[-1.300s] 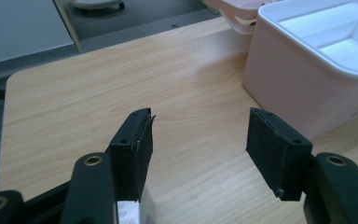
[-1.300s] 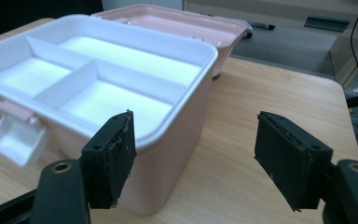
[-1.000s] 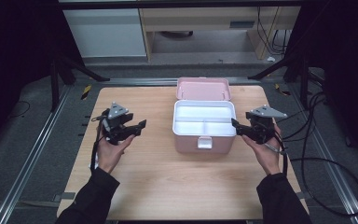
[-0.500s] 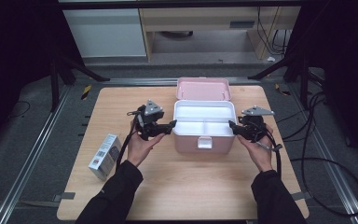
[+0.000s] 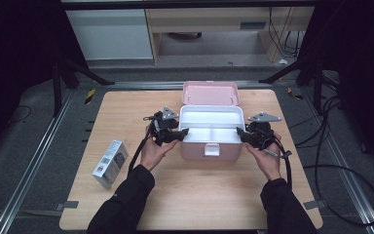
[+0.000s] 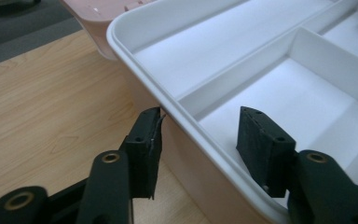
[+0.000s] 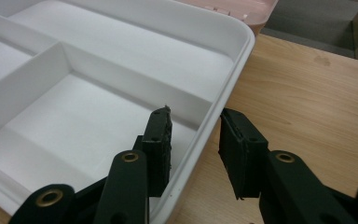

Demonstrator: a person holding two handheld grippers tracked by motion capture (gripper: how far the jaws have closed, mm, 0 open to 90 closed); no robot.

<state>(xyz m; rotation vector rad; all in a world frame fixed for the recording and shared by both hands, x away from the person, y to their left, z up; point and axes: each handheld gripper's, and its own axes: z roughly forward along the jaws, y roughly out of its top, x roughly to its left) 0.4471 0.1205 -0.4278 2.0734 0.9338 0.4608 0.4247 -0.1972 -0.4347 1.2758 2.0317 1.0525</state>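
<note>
I am keeping the open box (image 5: 213,146) at the middle of the tabletop (image 5: 195,200), its tray (image 5: 212,117) sitting in it and its lid (image 5: 210,92) standing behind. My left hand-held gripper (image 5: 181,132) is straddling the tray's left rim, my right hand-held gripper (image 5: 241,134) its right rim. A carton (image 5: 110,156) is lying near the tabletop's left edge.

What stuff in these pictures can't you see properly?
- Small box, high view: its print is too small to read.
- Pink box, high view: the white tray covers whatever lies underneath.
- Left gripper and right gripper, own views: each straddles the tray's rim; touching pads can't be told.
</note>
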